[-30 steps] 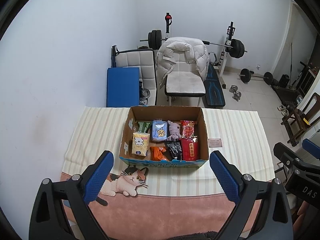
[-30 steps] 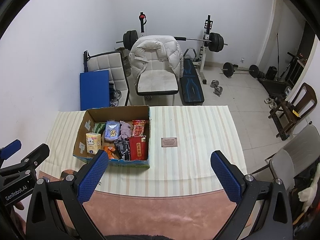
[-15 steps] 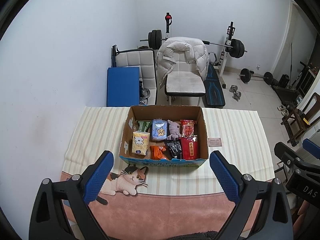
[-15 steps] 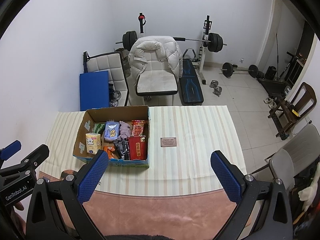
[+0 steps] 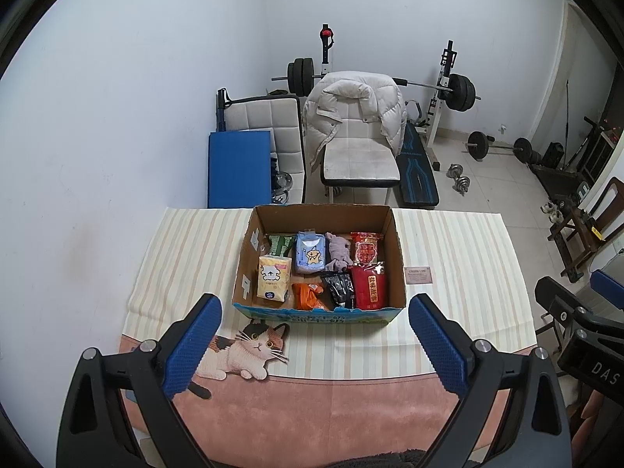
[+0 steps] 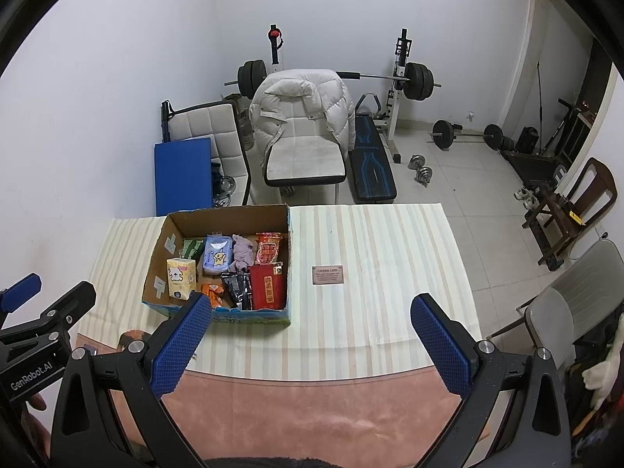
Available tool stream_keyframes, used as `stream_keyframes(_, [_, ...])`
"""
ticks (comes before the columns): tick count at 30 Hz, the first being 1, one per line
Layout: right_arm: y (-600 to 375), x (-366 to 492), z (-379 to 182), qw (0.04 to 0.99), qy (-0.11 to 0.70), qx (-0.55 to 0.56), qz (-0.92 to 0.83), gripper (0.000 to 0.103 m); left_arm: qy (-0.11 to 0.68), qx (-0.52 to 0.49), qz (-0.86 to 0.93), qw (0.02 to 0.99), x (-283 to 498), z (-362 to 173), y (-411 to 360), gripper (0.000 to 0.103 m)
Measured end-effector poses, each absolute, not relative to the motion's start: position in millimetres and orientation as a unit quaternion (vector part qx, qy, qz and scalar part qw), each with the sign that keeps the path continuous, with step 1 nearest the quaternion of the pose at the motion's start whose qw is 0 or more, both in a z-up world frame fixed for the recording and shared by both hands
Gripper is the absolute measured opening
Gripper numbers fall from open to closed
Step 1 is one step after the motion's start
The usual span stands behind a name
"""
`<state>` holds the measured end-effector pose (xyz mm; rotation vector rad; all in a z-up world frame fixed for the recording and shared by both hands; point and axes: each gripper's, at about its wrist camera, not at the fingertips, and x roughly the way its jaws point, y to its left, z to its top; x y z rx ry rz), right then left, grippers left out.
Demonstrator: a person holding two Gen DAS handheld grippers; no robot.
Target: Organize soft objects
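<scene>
While both tools hang back above the near table edge, the left gripper point(image 5: 315, 335) and right gripper point(image 6: 312, 337) stand wide apart, empty. Soft packs fill the cardboard box point(image 5: 397, 249) on the striped cloth point(image 5: 460, 241). Advisable: descend vertically over 1 pack, clearing box walls.

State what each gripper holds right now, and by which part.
Nothing is held. The left gripper and right gripper are both open and empty, above the near table edge; the soft items lie in the cardboard box.
</scene>
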<state>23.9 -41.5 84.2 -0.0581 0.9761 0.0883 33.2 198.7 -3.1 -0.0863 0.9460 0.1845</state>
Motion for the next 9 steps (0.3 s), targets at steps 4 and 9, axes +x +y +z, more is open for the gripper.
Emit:
stream_keyframes(4, [-42.0,23.3,84.4,0.882,0.469,-0.028,0.043,0.103,0.454,-0.042,0.089,0.885,32.8,-3.2,199.0,0.099])
stream_keyframes(9, [-42.1,22.3,84.1,0.882,0.468,-0.03,0.04,0.103,0.454,-0.04,0.088,0.886,33.2,-2.8,199.5,0.099])
